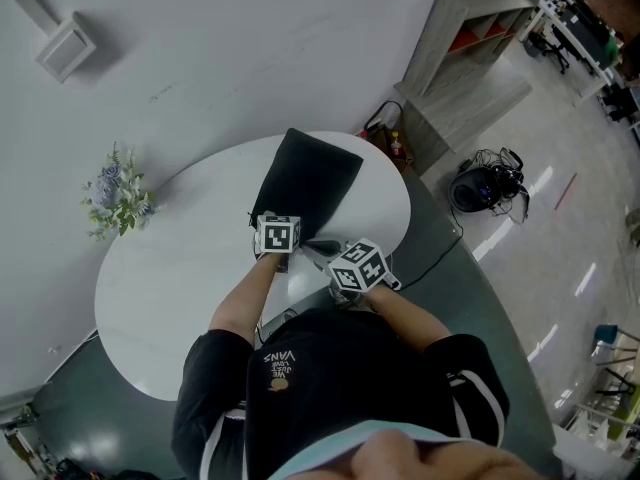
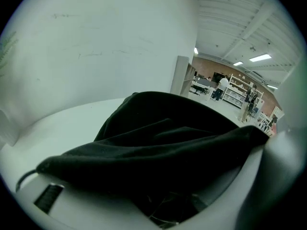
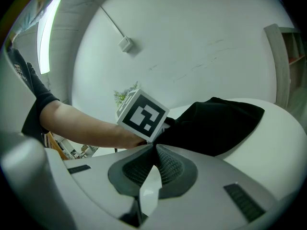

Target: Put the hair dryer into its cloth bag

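Centre of the head view: black cloth bag flat on white round table. Left gripper at its near edge, jaws spread, cloth between them. Right gripper jaws pressed together, tips against the hem.

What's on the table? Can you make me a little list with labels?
Table: round, white
Bag: black cloth, lying on the table
Flowers: by the table's edge
Left tool: jaws apart, bag between them
Right tool: jaws together, near the bag
Hair dryer: can't make it out
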The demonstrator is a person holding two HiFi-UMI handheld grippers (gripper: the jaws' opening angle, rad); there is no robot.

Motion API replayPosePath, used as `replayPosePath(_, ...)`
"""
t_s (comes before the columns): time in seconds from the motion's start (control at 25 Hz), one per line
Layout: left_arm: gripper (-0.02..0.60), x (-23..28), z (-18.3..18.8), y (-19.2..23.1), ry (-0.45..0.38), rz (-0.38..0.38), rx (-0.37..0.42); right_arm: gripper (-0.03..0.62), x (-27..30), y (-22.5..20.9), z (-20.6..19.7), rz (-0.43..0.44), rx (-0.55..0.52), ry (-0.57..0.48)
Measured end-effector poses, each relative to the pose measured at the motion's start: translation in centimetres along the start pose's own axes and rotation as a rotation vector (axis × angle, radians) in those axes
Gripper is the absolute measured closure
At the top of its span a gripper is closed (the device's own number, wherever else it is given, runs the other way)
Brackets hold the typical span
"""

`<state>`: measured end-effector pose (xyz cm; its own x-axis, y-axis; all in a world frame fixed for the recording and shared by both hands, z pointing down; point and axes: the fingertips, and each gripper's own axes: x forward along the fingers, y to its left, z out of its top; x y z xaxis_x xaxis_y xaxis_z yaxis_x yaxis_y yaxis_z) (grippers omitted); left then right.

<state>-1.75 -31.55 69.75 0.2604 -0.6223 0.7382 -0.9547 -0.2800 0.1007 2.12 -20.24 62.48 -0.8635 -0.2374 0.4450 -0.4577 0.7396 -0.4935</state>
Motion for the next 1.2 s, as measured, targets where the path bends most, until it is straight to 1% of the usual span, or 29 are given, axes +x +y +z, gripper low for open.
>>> replayPosePath(0.12,0.299,-1.2,-0.1,0.1,-0.036,-0.013,0.022,0.546,0.1,0.1,0.0,-0.022,0.007,-0.013)
replayPosePath(0.24,0.29,-2.3,-0.2,0.5,-0.089,-0.015,0.04,0.546,0.2,0.4,0.0,-0.041,0.011,-0.02)
replayPosePath(0.52,0.29,-6.2,-1.1,2.0,-0.169,-0.013,-0.006,0.546,0.5,1.2,-0.5,-0.089,0.016,-0.033)
replayPosePath(0.68,0.29,-8.5,-2.0,2.6,-0.179,-0.029,-0.054,0.546,1.0,1.7,-0.9,-0.127,0.003,-0.032)
replayPosePath(0.96,0.29,-11.5,-3.4,4.2,-0.227,-0.037,-0.084,0.545,1.9,2.2,-2.4,-0.228,-0.039,-0.01)
replayPosePath(1.2,0.29,-13.9,-5.6,5.2,-0.228,-0.051,-0.094,0.543,2.4,3.0,-3.6,-0.281,-0.028,-0.008)
